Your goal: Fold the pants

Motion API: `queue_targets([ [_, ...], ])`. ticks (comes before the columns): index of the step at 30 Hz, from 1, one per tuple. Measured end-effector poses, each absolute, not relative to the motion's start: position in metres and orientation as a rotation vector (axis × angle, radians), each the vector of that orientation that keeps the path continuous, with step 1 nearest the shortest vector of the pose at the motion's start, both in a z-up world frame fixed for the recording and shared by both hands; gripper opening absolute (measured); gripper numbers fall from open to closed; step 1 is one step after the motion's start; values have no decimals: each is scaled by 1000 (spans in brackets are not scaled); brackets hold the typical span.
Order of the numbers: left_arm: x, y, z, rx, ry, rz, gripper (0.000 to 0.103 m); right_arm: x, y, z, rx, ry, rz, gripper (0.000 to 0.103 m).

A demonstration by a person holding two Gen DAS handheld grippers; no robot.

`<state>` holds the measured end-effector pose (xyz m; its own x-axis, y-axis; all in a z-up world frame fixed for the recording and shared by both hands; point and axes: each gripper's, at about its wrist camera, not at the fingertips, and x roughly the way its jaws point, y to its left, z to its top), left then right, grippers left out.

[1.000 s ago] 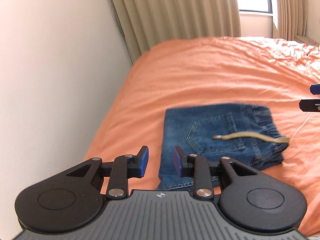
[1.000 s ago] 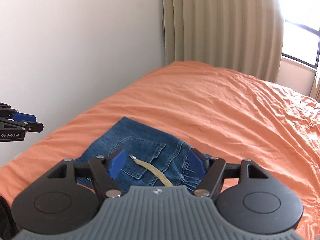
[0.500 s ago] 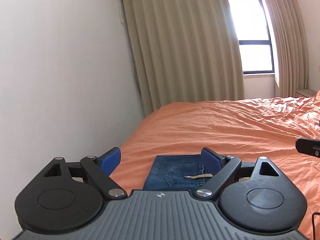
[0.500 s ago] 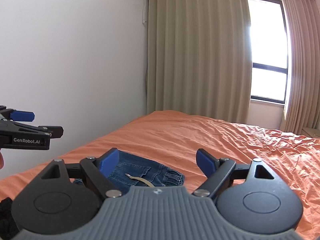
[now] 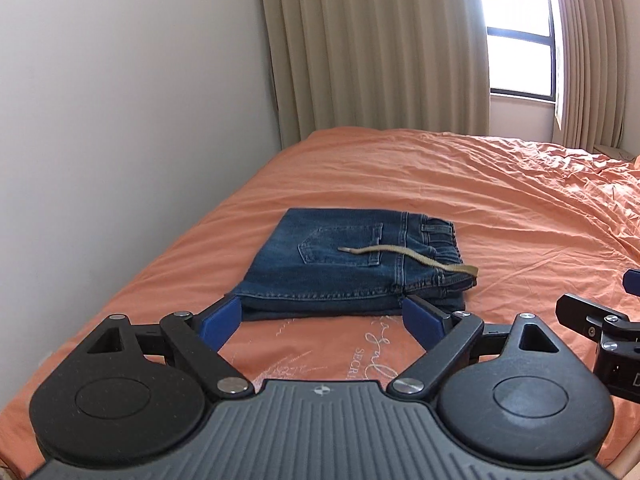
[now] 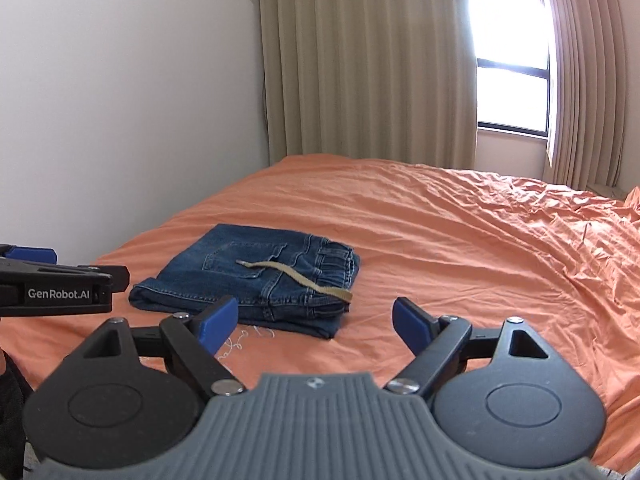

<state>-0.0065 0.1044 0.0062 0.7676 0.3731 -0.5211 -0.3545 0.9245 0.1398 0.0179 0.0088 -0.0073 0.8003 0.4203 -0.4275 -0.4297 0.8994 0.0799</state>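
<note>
1. My left gripper [image 5: 322, 320] is spread wide and holds nothing. Its blue pads [image 5: 221, 317] are smooth and flat.
2. My right gripper [image 6: 316, 322] is spread wide too and holds nothing.
3. The pants [image 5: 352, 264] are thick blue jeans, folded into a neat, flat block. They lie just ahead of my left gripper, with their near edge right past its tips, not touching.
4. From my right gripper the pants [image 6: 256, 280] are ahead and to the left, a bit farther off.
5. A back pocket with stitched lines faces up. The crinkly waistband is on the right end of the block.
6. A thin tan drawstring [image 5: 404, 254] lies loose across the top and hangs over the right edge.
7. The bed [image 5: 460, 184] has a soft orange sheet with many little wrinkles. There is pale stitched writing [image 5: 360, 354] on it under my left gripper, but I can't quite read it.
8. A plain white wall [image 5: 120, 120] runs close along the left side of the bed.
9. Long tan curtains [image 6: 360, 60] with straight folds hang at the far end, beside a bright window [image 6: 512, 96].
10. Lots of open sheet lies ahead and to the right of both grippers.
</note>
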Motion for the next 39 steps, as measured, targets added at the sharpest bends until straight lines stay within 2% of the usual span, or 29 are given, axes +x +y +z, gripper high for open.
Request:
queue_targets([
  [39,-5,97,6,34,603,412,103,27,0,-1,25,462,459,81],
])
